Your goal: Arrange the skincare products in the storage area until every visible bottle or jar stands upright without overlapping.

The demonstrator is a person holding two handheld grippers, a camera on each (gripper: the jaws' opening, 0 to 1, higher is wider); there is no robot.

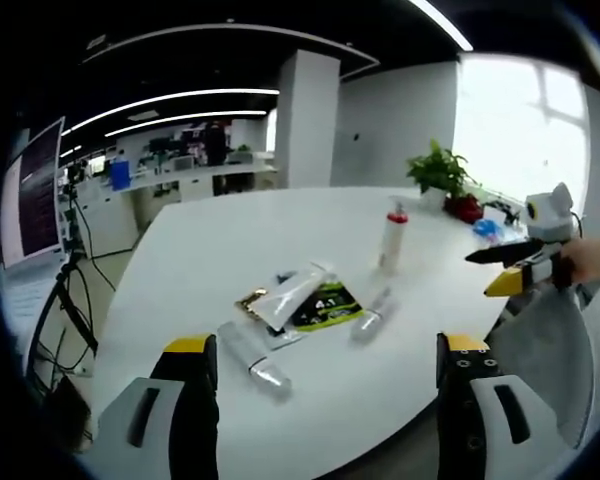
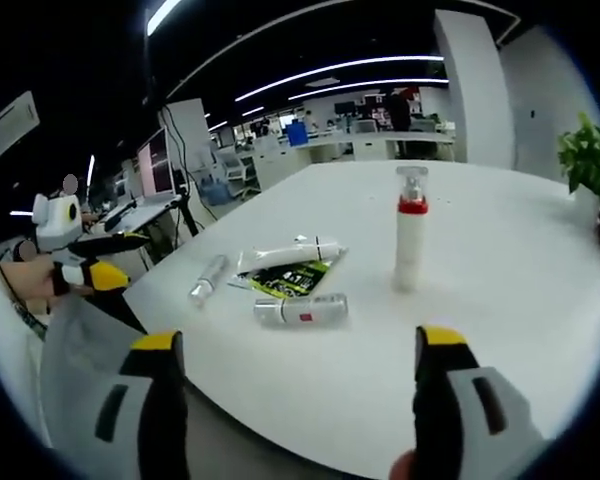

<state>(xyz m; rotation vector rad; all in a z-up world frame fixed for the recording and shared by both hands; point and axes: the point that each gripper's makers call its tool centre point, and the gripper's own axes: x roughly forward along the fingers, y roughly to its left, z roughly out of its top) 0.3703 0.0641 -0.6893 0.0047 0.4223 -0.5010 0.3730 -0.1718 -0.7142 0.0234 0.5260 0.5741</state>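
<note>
A white pump bottle [image 1: 391,235] [image 2: 410,240] with a red collar stands upright on the white table [image 1: 230,250] [image 2: 500,330]. Nearer the edge lie a white tube [image 1: 292,293] [image 2: 288,256] on a green and black sachet [image 1: 328,305] [image 2: 292,279], a clear bottle [image 1: 254,360] [image 2: 208,279] on its side, and a white bottle [image 1: 370,320] [image 2: 302,310] with a red mark, also on its side. My left gripper [image 1: 325,345] [image 2: 98,258] is open above the table's near edge, holding nothing. My right gripper [image 2: 298,340] [image 1: 515,268] is open too, short of the lying white bottle.
A potted plant [image 1: 442,170] [image 2: 585,160] in a red pot stands at the table's far side, with small blue items [image 1: 485,230] beside it. A monitor on a stand [image 1: 35,190] is off the table's left. Office desks [image 2: 380,145] fill the background.
</note>
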